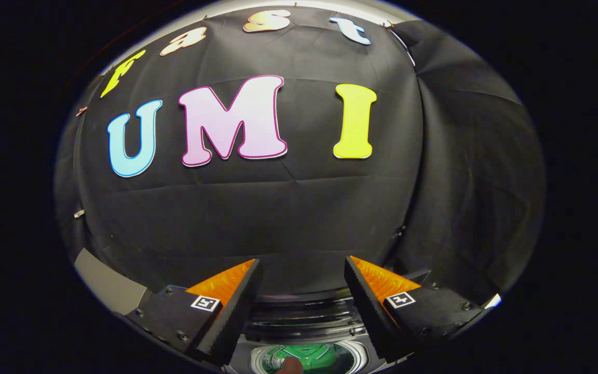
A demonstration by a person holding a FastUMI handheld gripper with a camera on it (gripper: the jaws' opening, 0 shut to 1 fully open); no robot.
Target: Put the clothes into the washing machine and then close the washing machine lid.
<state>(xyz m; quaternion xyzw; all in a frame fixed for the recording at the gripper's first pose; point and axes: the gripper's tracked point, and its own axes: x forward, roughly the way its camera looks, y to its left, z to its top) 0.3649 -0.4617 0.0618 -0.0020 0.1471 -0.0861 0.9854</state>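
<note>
My gripper point(303, 270) is open, its two fingers spread wide with nothing between them. It is held high and points at the booth's black cloth wall. Below and between the fingers lies the washing machine point(304, 317), seen from above with its dark raised lid point(304, 311) standing at the back. Its round drum opening point(307, 358) shows a green garment point(309, 356) inside. A small brownish shape sits at the near edge of the drum; I cannot tell what it is.
The black cloth wall point(299, 208) hangs close behind the machine and folds round to the right. A grey table edge point(107, 283) runs off to the left of the fingers.
</note>
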